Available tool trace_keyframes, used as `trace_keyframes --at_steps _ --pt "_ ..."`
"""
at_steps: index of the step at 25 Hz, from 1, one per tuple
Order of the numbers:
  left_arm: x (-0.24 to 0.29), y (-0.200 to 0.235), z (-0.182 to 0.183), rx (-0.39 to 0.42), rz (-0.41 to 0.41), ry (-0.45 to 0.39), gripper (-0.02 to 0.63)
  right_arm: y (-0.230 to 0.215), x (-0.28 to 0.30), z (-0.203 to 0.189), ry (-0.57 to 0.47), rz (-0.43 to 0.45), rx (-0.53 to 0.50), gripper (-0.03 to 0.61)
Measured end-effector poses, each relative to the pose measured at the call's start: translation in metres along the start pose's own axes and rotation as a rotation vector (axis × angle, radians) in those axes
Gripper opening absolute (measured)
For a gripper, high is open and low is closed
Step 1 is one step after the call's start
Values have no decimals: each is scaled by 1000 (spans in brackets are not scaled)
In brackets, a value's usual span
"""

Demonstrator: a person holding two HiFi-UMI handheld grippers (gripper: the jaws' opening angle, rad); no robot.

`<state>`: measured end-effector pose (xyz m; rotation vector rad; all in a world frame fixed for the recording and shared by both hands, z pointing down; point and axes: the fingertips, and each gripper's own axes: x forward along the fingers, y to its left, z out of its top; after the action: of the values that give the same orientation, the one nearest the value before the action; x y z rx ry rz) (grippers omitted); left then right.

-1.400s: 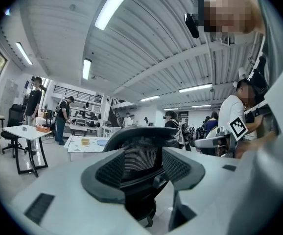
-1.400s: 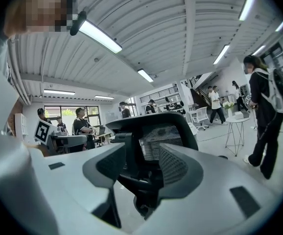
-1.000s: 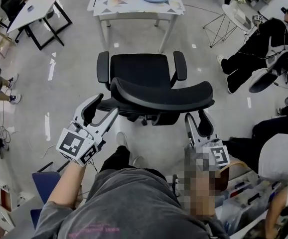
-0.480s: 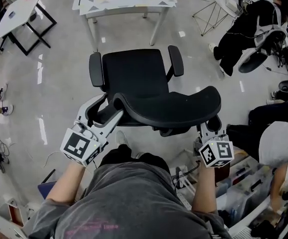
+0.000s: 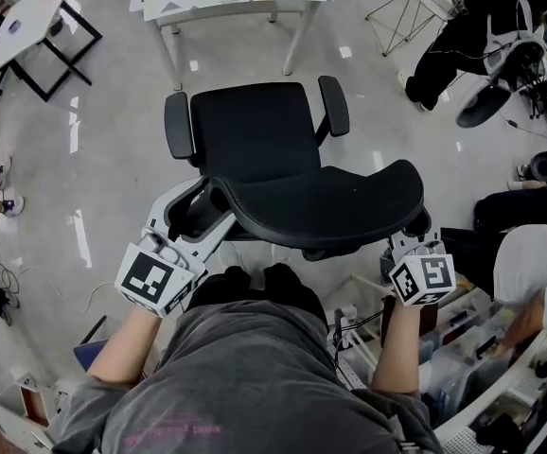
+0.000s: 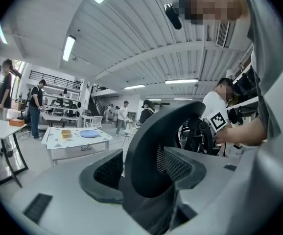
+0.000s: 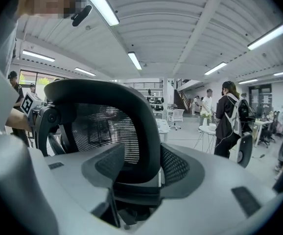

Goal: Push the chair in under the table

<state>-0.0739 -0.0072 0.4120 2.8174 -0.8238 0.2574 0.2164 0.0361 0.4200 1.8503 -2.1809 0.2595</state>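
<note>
**Head view.** The chair (image 5: pixel 250 135) stands on open floor at the centre. Its seat faces the table (image 5: pixel 219 6) at 12 o'clock and is well apart from it, so no part is under the tabletop yet. The backrest (image 5: pixel 330 206) is turned toward the person at 6 o'clock and so serves as the push handle. The left gripper (image 5: pixel 201 213), at 8 o'clock of the backrest, is clamped on the rim, which sits between its pads in the left gripper view. The right gripper (image 5: pixel 412 239), at 4 o'clock, clamps the opposite end likewise. Holding both ends probably keeps the chair from swivelling when driven toward 12 o'clock.
</note>
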Motion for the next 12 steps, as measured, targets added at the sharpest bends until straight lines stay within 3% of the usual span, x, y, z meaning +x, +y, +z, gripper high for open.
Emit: trace_keyframes --at_steps 12 --pt "5 5 2 -25 212 44 255 -14 30 6 -6 188 -49 225"
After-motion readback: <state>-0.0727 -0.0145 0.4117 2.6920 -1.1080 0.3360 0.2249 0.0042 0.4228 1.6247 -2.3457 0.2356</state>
